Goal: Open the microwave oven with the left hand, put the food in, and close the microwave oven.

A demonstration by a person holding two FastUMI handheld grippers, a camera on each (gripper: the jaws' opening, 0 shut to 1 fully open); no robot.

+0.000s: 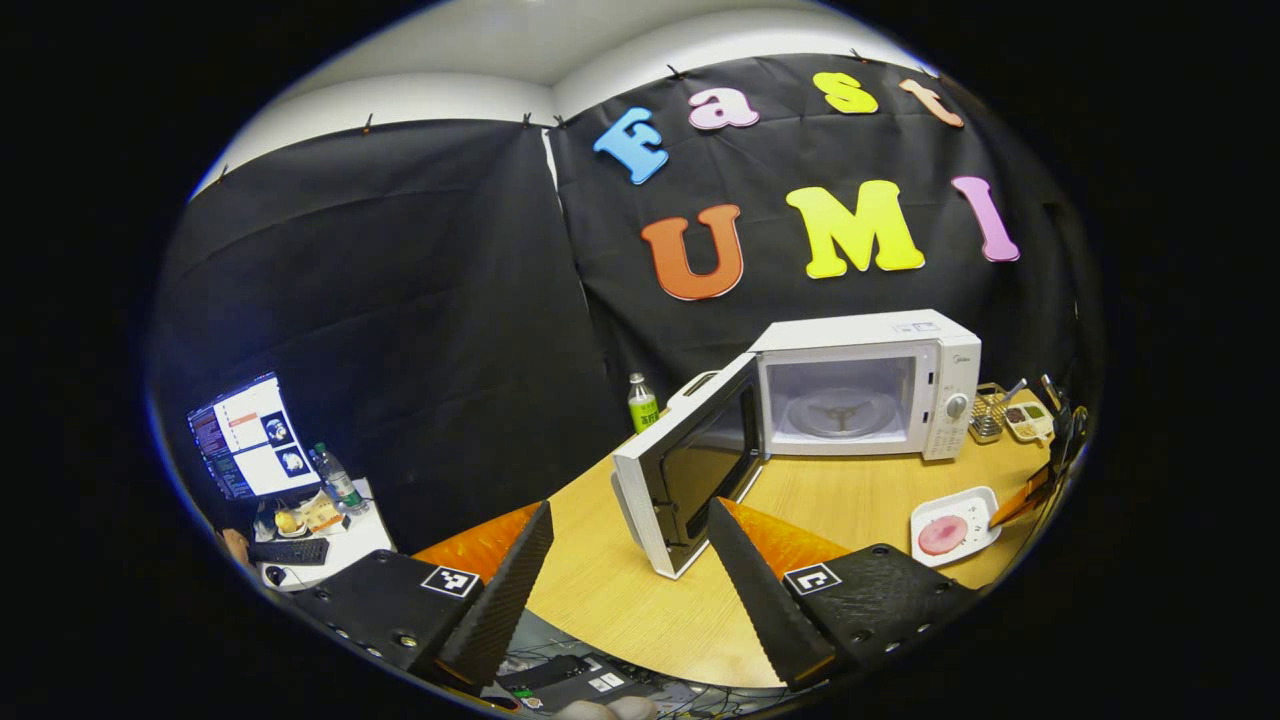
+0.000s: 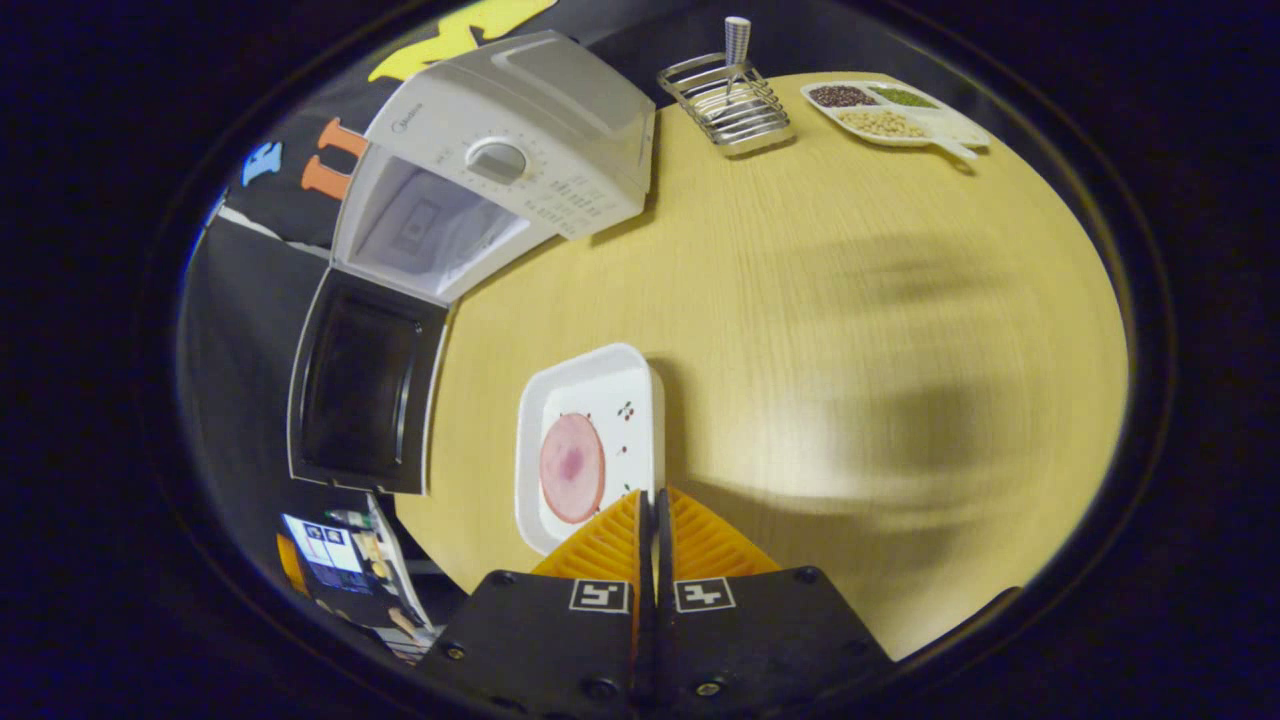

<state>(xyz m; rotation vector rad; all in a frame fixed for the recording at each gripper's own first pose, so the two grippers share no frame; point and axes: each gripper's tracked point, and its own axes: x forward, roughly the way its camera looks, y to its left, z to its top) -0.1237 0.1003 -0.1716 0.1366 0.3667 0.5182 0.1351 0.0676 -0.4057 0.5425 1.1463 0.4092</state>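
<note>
Plate (image 2: 590, 440) touching right tool (image 2: 652, 500) (closed).

The left gripper (image 1: 628, 560) has two wedge-shaped fingers with ribbed, saw-toothed inner faces and a woven, textured look on their flanks. Each finger (image 1: 500, 600) is carried on a black block studded with small round screws, and each block bears a square white tag printed with a black coded pattern. The right gripper (image 2: 655, 510) shows the same build in the right gripper view: two ribbed wedges on flat black plates, a screw near each plate's corner, and a coded square tag on each. At the bottom edge of the left gripper view, pale rounded shapes may be fingertips (image 1: 610, 708).
</note>
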